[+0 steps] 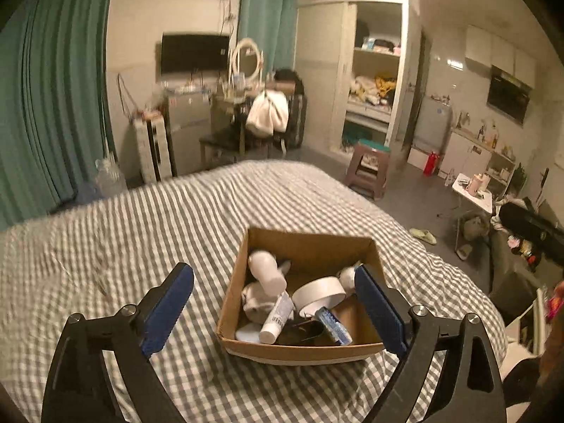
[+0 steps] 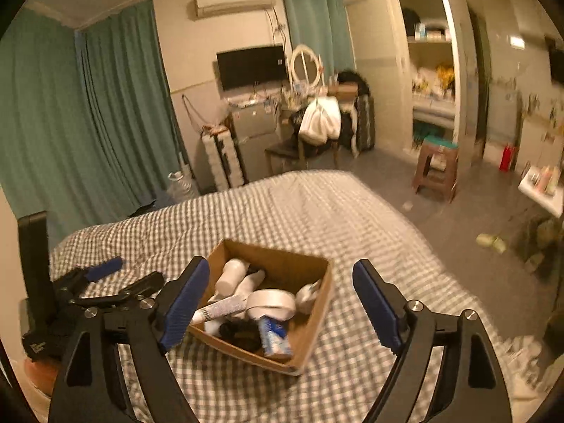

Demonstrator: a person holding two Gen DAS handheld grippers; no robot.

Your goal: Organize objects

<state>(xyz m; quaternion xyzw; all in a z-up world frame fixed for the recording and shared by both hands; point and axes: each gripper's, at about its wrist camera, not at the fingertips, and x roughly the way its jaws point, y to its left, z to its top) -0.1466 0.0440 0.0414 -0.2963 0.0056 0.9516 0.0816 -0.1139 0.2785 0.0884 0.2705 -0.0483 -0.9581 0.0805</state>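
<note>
Stuff at the bottom of the open brown cardboard box [image 1: 310, 246] is getting lost in shadow, and the room behind is blurring out. The box is sitting on a grey-and-white checked bedspread [image 1: 141, 218], holding a white tape roll [image 1: 319, 292], white bottles and tubes. The left gripper [image 1: 275, 303] and right gripper [image 2: 280, 303] are both hanging spread wide, gripping nothing.

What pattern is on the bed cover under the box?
Grey and white checked bed cover under the brown cardboard box; the left wrist view shows it best.
</note>
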